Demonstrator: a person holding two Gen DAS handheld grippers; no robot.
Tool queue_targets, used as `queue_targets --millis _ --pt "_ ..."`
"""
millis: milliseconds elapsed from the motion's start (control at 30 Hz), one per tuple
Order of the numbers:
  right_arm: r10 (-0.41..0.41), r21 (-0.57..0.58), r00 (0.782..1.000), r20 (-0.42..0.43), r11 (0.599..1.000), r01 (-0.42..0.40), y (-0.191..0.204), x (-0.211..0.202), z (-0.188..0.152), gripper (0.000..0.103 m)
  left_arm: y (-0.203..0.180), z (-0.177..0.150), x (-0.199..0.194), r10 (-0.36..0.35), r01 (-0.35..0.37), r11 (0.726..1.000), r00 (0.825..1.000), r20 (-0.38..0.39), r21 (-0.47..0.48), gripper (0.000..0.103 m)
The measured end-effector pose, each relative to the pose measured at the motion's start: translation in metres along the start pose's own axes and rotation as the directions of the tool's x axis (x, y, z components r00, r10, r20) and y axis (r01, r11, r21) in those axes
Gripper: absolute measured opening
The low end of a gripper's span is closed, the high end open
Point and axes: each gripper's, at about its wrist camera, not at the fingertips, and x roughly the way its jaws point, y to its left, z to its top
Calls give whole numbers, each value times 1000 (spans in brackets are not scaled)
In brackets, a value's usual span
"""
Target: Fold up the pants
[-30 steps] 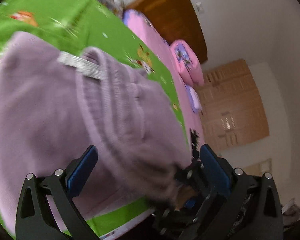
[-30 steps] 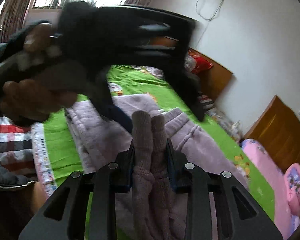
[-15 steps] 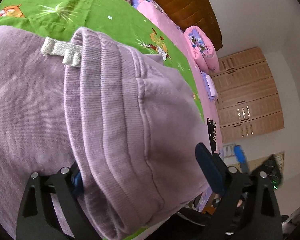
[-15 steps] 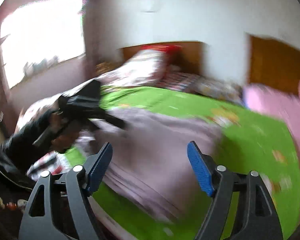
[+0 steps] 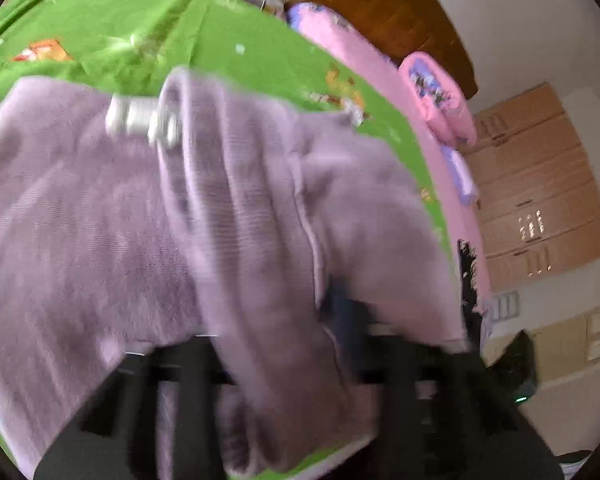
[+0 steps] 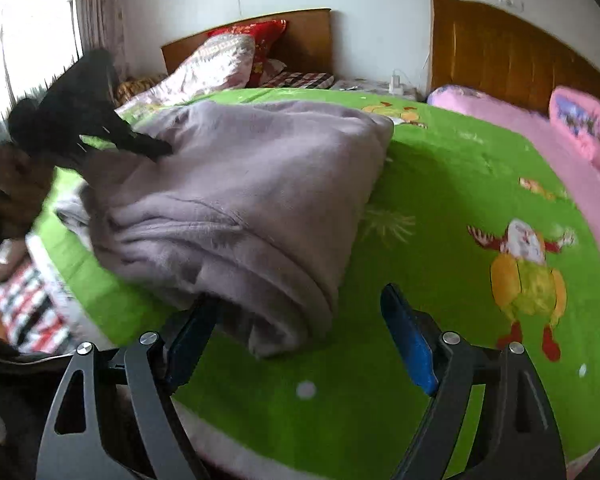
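The lilac pants (image 6: 240, 184) lie bunched and folded on a green bedsheet (image 6: 440, 184). In the left wrist view their ribbed waistband (image 5: 236, 208) with a white label (image 5: 136, 120) fills the picture. My left gripper (image 5: 268, 344) is blurred; its jaws are closing, with a thick fold of waistband pinched between them. From the right wrist view the left gripper (image 6: 156, 148) digs into the far side of the pile, with a hand (image 6: 16, 176) behind it. My right gripper (image 6: 300, 340) stands open over the sheet. The pile's near folded corner (image 6: 292, 320) reaches between its fingers, untouched by the pads.
Pillows (image 6: 228, 56) and a wooden headboard (image 6: 308, 36) lie beyond the pants. A pink blanket (image 6: 540, 140) borders the sheet on the right. A checked cloth (image 6: 28, 304) hangs off the bed's near left edge. A wardrobe (image 5: 540, 200) stands by the wall.
The left jaws went from wide open to closed on the waistband. The right gripper let go of the ribbed cuffs, opened, rolled and swung to the pile's near folded edge.
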Motion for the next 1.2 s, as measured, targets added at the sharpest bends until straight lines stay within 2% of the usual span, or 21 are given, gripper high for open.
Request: queue_targets --millis 67,167,267,367,400,467,533,600,633,667,733,767,800,867,967,1033,1133,1167,1200 --pt "-60 6 998 -2 998 60 3 7 3 80 -47 3 -22 35 -42 992 998 58 122 20" --pt "-121 26 992 -24 992 122 3 18 2 81 -123 24 -45 -33 3 958 995 98 286 19" --pt "-135 62 990 -30 989 137 0 18 0 84 -196 45 -60 -113 64 901 989 90 430 19" --pt "-160 66 987 -31 985 162 2 14 1 84 -221 52 -77 -160 91 877 981 107 473 18" --pt "-165 65 986 -28 984 167 3 14 1 84 -216 53 -86 -171 96 878 978 120 470 18" --pt "-188 41 982 -13 981 188 9 12 0 84 -176 51 -112 -179 93 907 968 176 412 18" --pt "-211 -2 977 11 977 211 16 9 1 85 -109 46 -135 -146 71 954 960 241 291 18" --pt "-207 -30 978 31 978 208 20 9 0 86 -24 30 -151 -88 56 991 956 279 122 18" --pt "-192 -40 981 29 980 194 21 11 0 86 8 23 -149 -57 45 998 957 285 49 18" --pt "-177 -47 984 21 983 178 22 14 -1 86 55 9 -141 -25 46 997 959 281 -66 18" --pt "-158 -46 987 9 986 158 24 20 -2 87 113 -15 -113 -18 60 983 972 234 -173 18" --pt "-153 -39 988 2 987 153 22 21 -1 89 130 -24 -99 -24 71 977 973 229 -199 18" --pt "-141 -33 990 -6 989 141 19 22 -1 89 141 -33 -95 -88 148 969 956 281 -200 18" --pt "-136 -27 991 -17 990 135 18 22 0 89 139 -35 -97 -105 170 968 944 313 -187 18" --pt "-139 -26 990 -19 990 139 15 22 4 89 126 -33 -98 -51 109 980 948 315 -167 19" --pt "-126 -15 992 -25 992 125 13 22 4 89 124 -36 -98 -34 93 980 951 309 -177 21" --pt "-56 -21 997 -61 998 55 9 19 5 90 125 -39 -110 24 39 980 951 308 -196 36" --pt "-26 -28 997 -71 999 24 8 15 5 90 120 -41 -119 93 -22 977 940 327 -213 47" --pt "24 -44 996 -81 999 -28 5 7 6 90 116 -46 -134 224 -140 959 907 356 -246 81"
